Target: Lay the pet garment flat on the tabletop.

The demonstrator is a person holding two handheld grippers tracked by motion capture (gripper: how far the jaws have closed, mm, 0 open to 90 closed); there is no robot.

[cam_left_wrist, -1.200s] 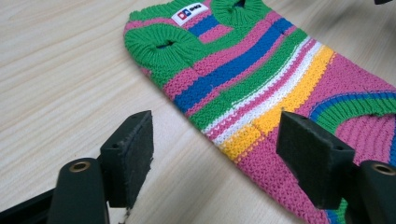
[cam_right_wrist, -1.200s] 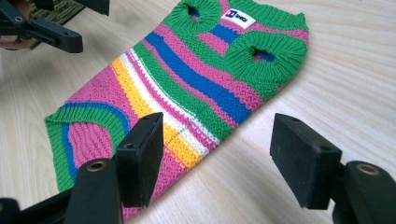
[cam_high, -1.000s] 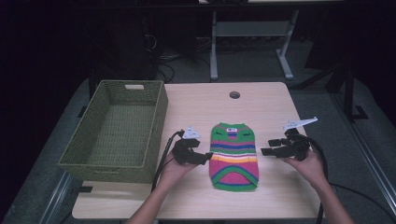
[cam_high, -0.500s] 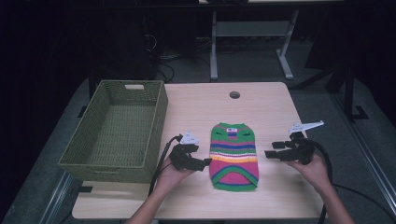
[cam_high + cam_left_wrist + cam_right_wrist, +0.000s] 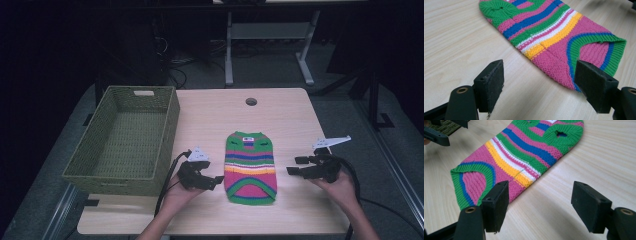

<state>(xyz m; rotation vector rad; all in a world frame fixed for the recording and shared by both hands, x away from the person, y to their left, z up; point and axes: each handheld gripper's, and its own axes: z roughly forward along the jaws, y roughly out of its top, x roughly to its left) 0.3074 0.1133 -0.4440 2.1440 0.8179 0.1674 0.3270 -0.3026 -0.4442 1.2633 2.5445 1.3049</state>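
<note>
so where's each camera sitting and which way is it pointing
High view: above the person's side, looking forward and down on the table, wicker basket and striped knit sweater; both forearms and hands enter from below.
Left gripper view: on the left tool, jaws open, facing the sweater's hem.
Right gripper view: on the right tool, jaws open, facing the sweater's other edge.
Shared: the sweater, in all three.

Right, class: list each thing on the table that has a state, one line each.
Sweater: flat on the table, unfolded, not gripped.
Basket: upright, nothing inside.
Left gripper: open, beside the sweater.
Right gripper: open, beside the sweater.
</note>
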